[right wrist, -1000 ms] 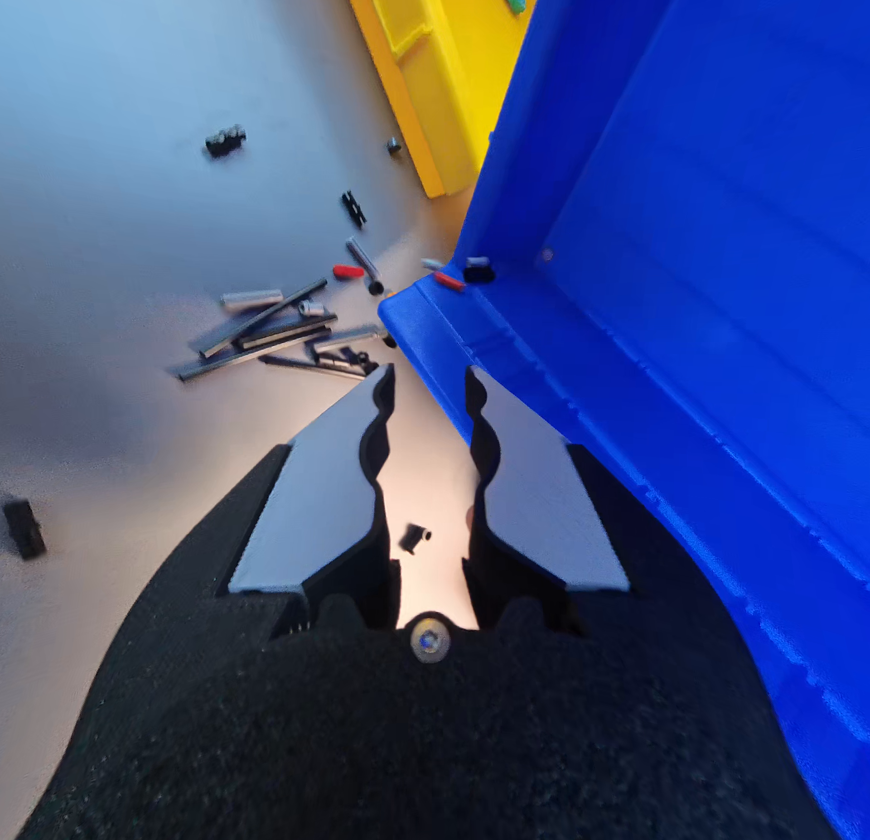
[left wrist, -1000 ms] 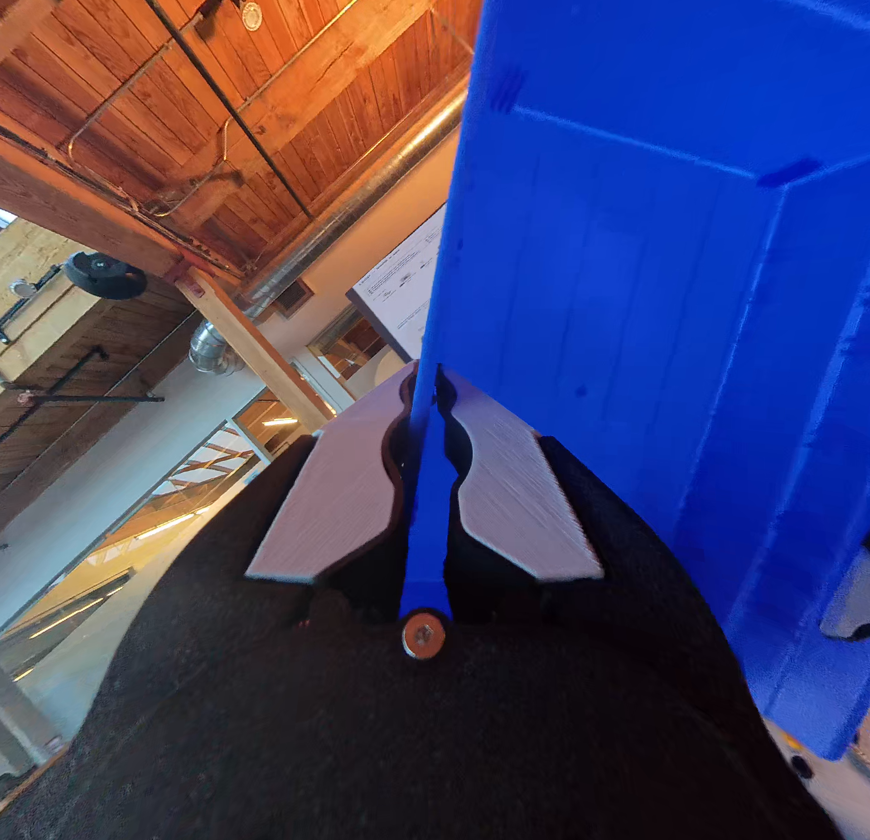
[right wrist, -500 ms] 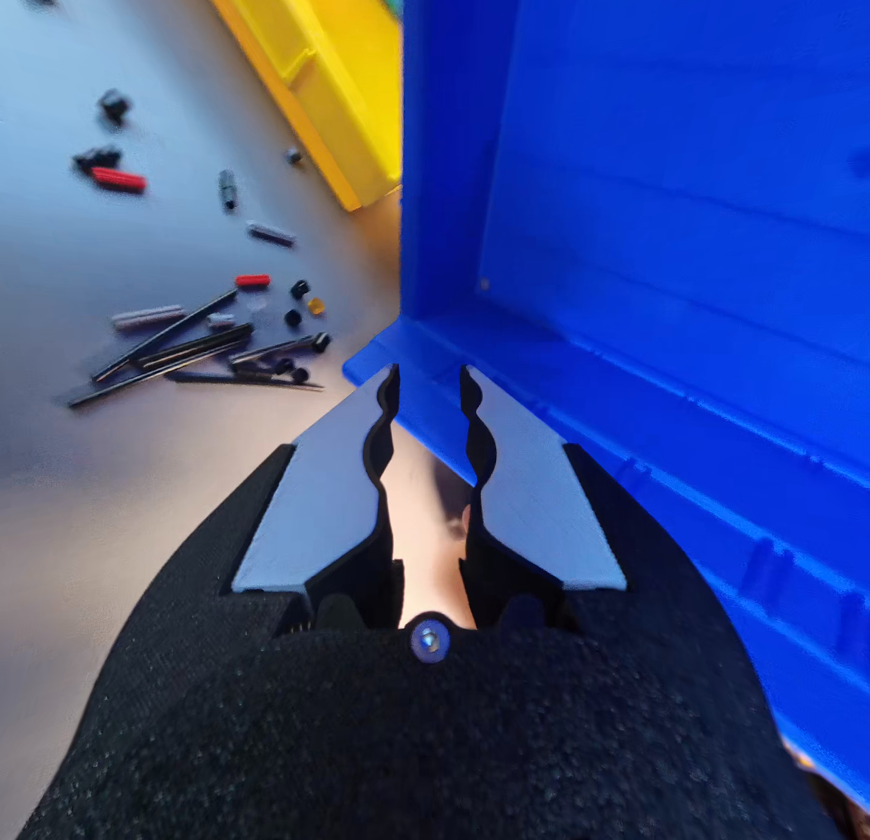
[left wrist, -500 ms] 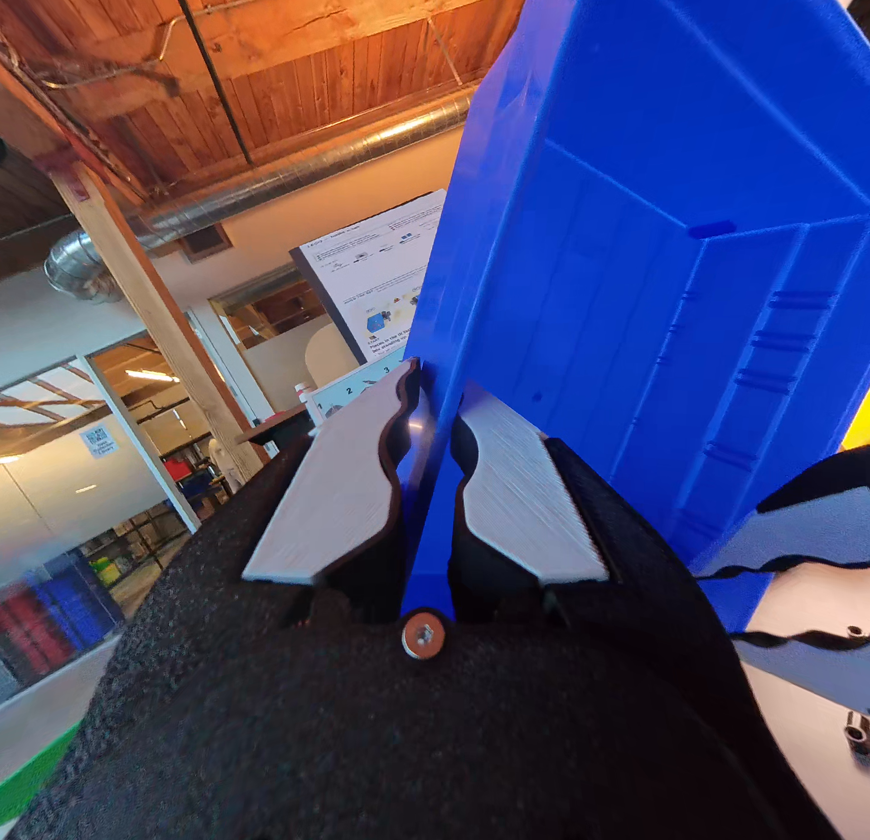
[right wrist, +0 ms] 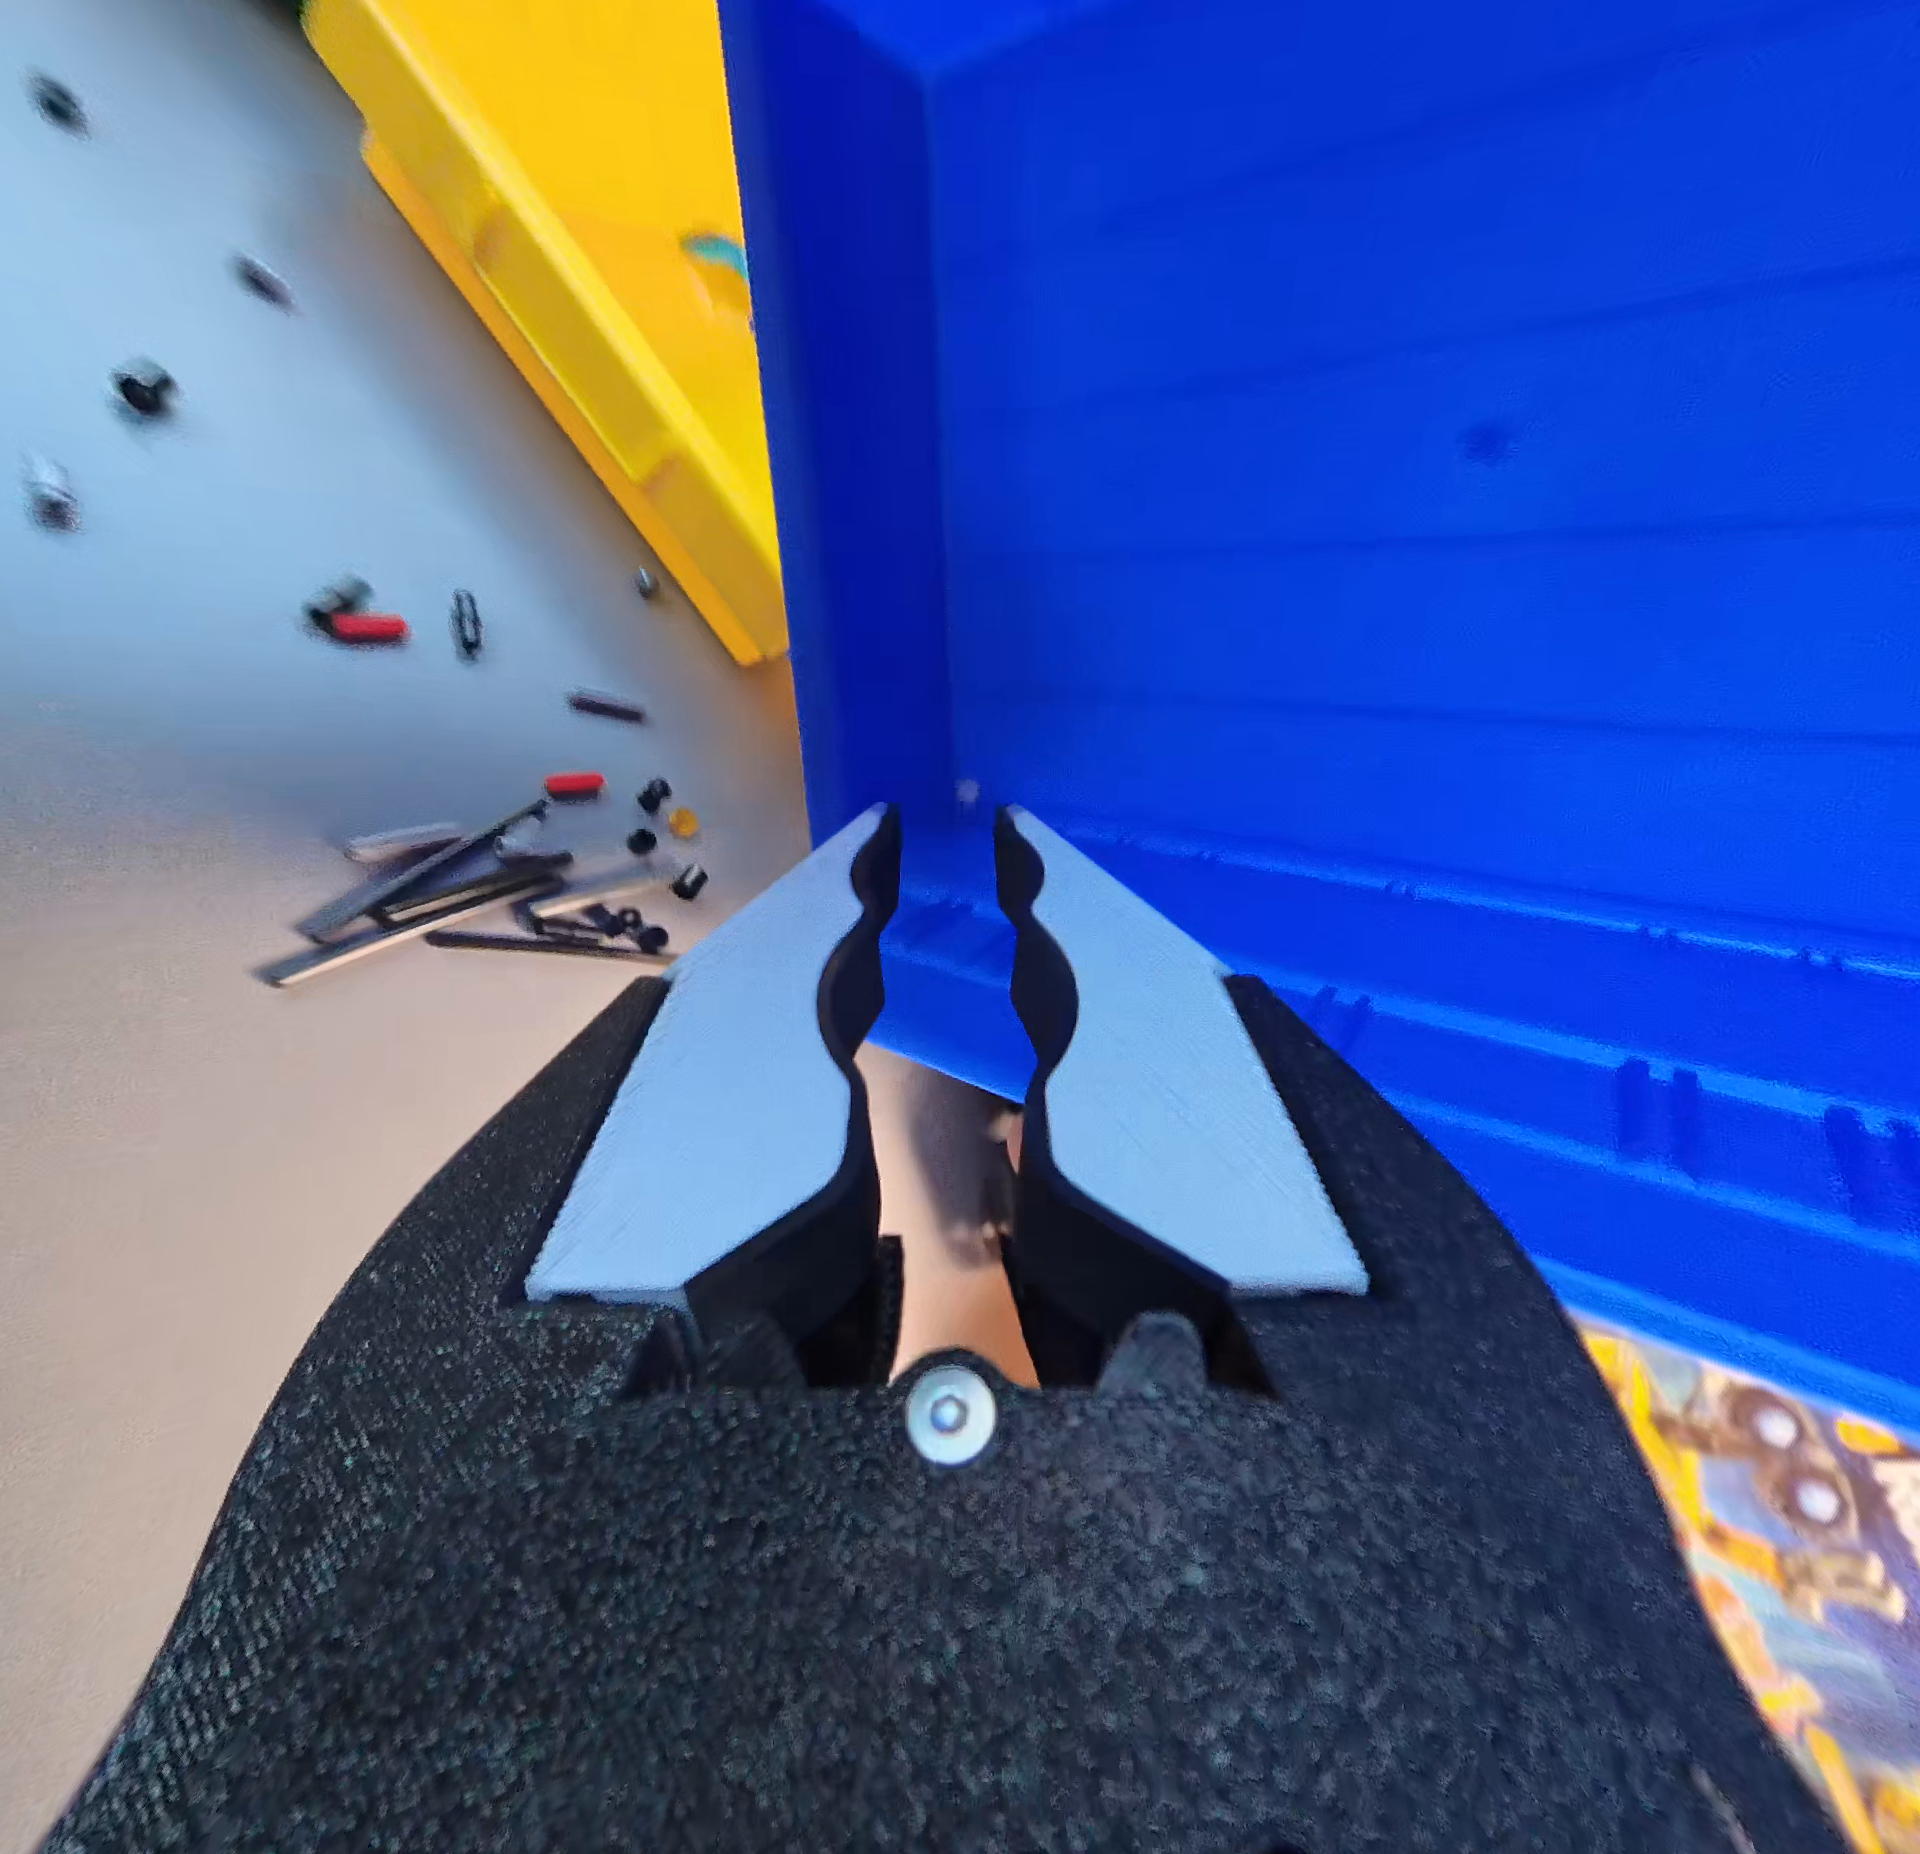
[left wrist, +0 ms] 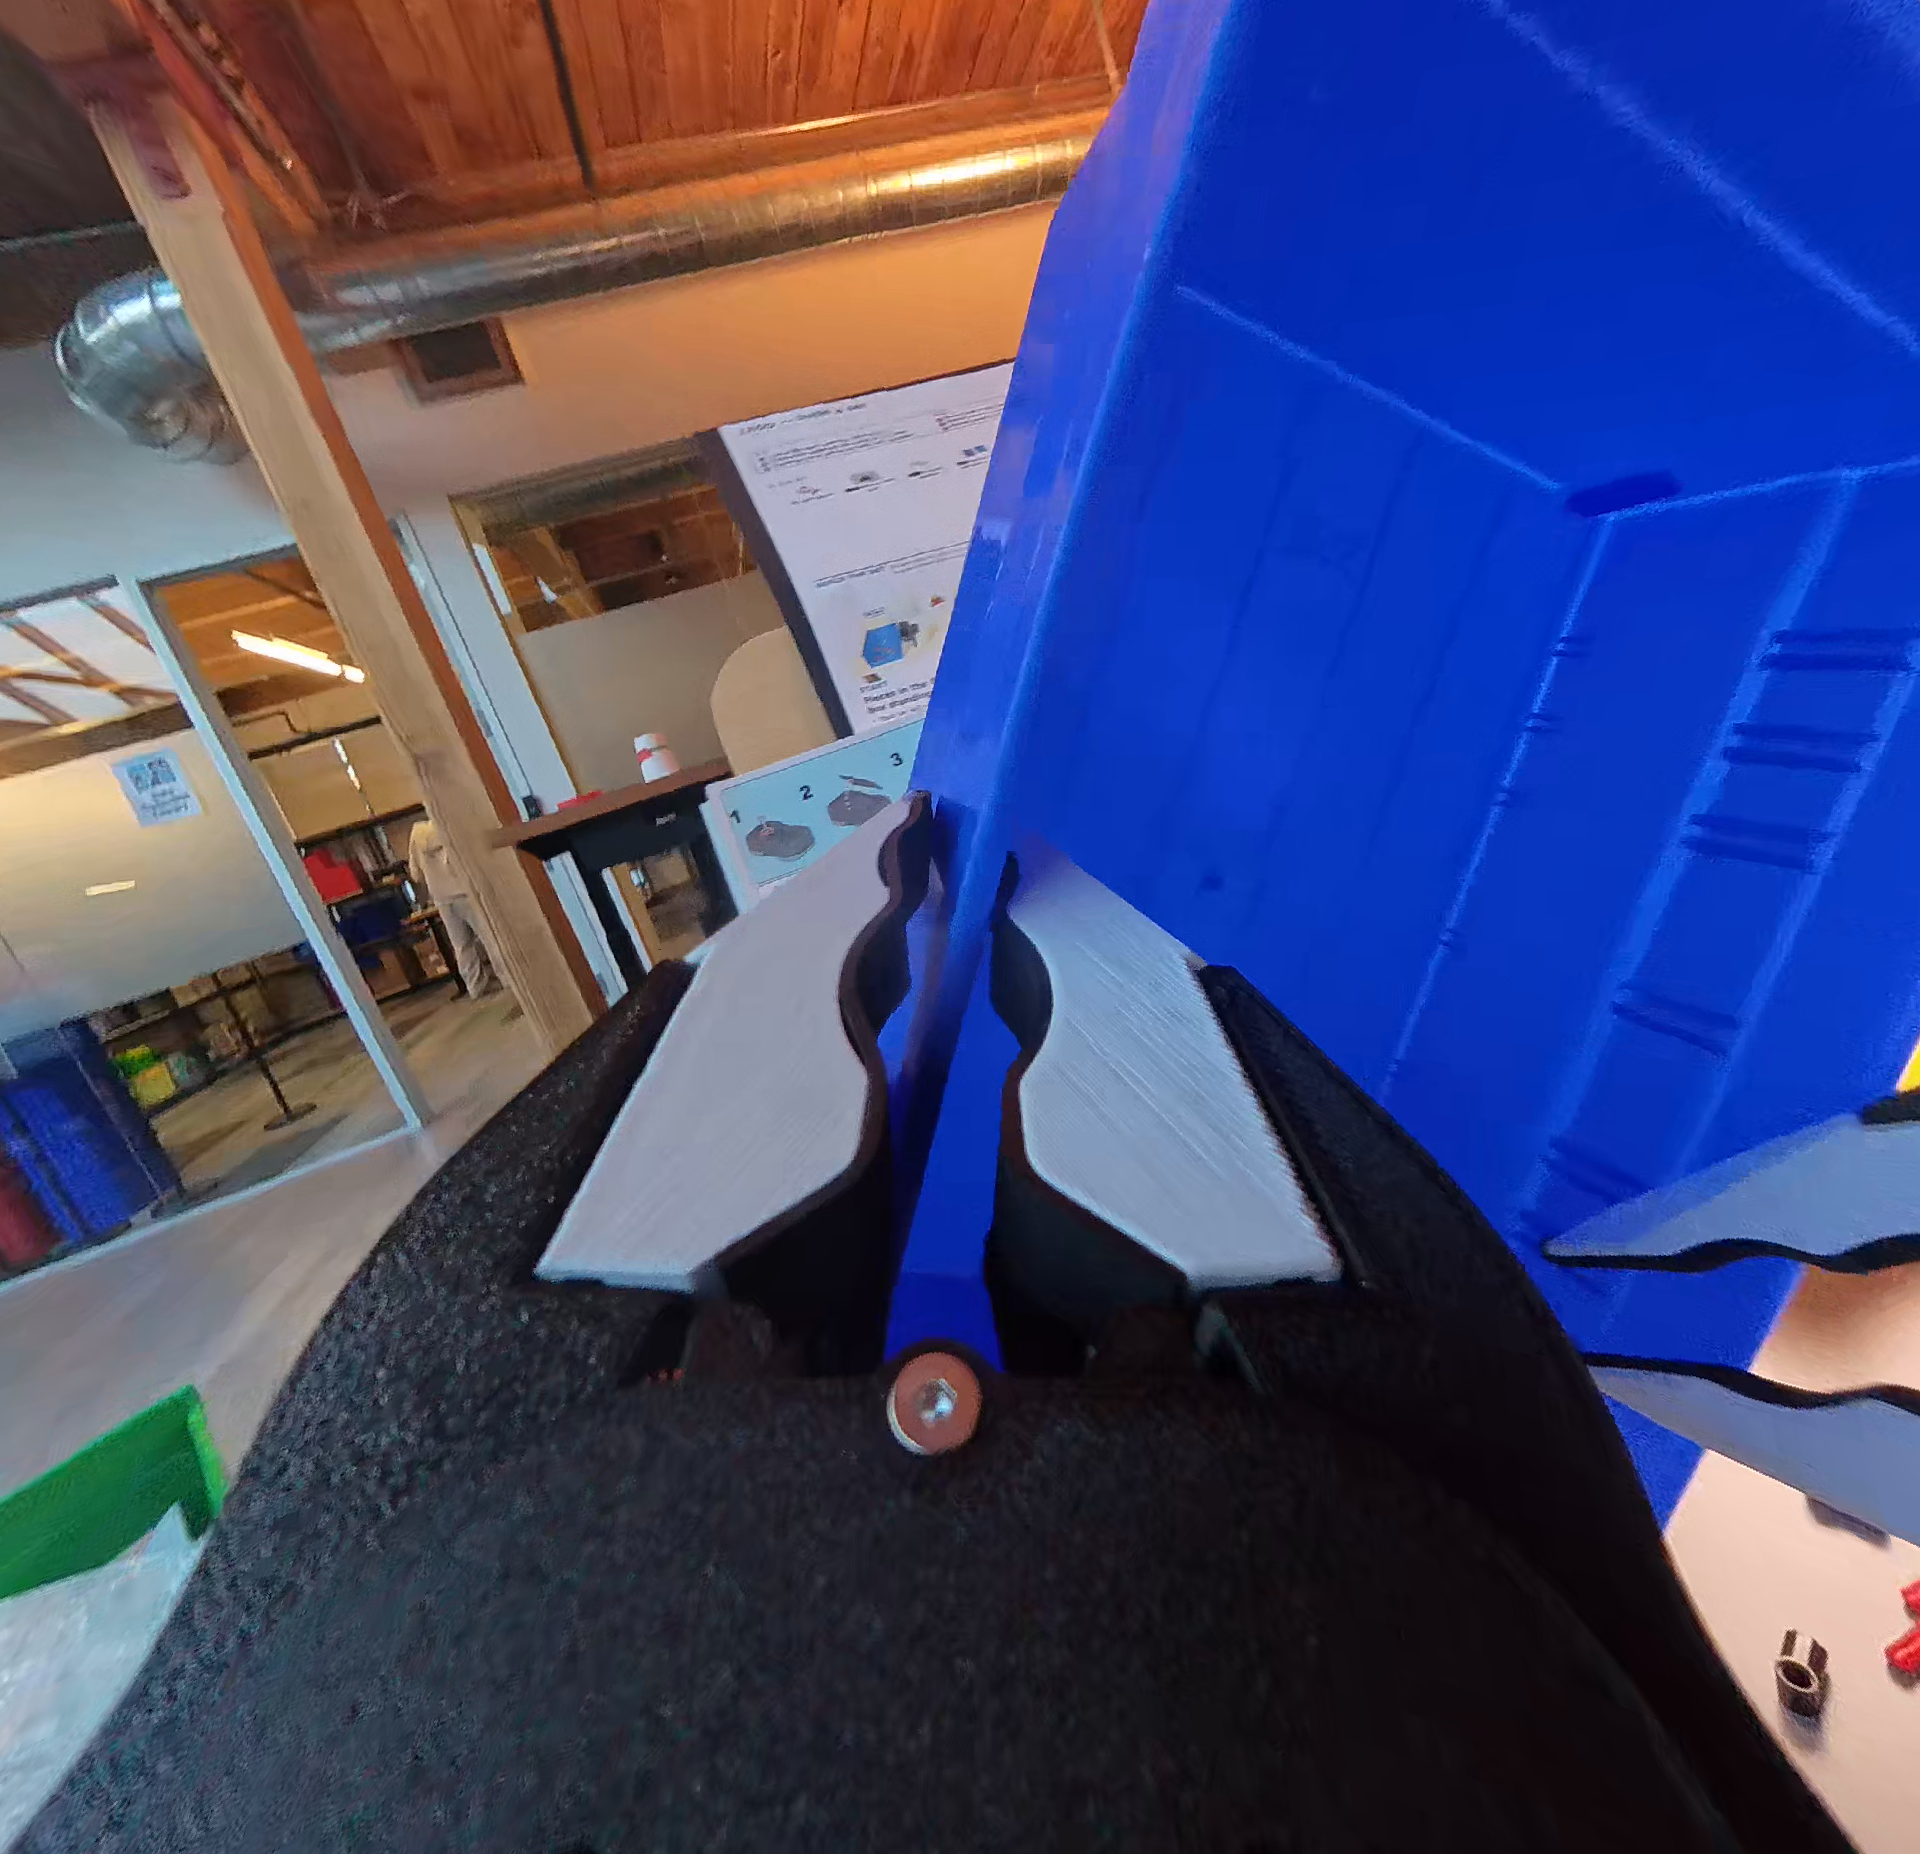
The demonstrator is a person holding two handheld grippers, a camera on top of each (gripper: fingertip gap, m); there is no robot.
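The blue bin [left wrist: 1455, 661] is tipped up off the table [right wrist: 208, 1129], its open inside facing the cameras and its ribbed walls filling the frame from 12 to 4 o'clock in both wrist views. No contents are visible inside it.

The left gripper [left wrist: 961, 848] is clamped on the bin's side wall: the wall edge runs straight down between its two fingers [left wrist: 748, 1077], which press it from either side with only the wall's thickness between them.

The right gripper [right wrist: 945, 817] is part open, a narrow gap between its fingers, and grips nothing. Its tips point at the bin's lower inside corner, over the low front lip; whether they touch the plastic cannot be told. In the left view the same gripper enters at 4 o'clock [left wrist: 1766, 1305], beside the bin's lower edge.

On the table at 9 o'clock of the right gripper lies a loose heap of black rods [right wrist: 436, 900] with small black, red and orange parts among them. Further small pieces are scattered toward 10 and 11 o'clock, blurred. A yellow bin [right wrist: 582, 277] lies at 11 o'clock, just beside the blue bin. A printed colour sheet [right wrist: 1787, 1555] lies at 4 o'clock.

In the left view, a green bin [left wrist: 104, 1492] sits at 8 o'clock; a wooden post [left wrist: 312, 557], a metal duct [left wrist: 675, 235] and a printed poster [left wrist: 873, 557] stand behind.
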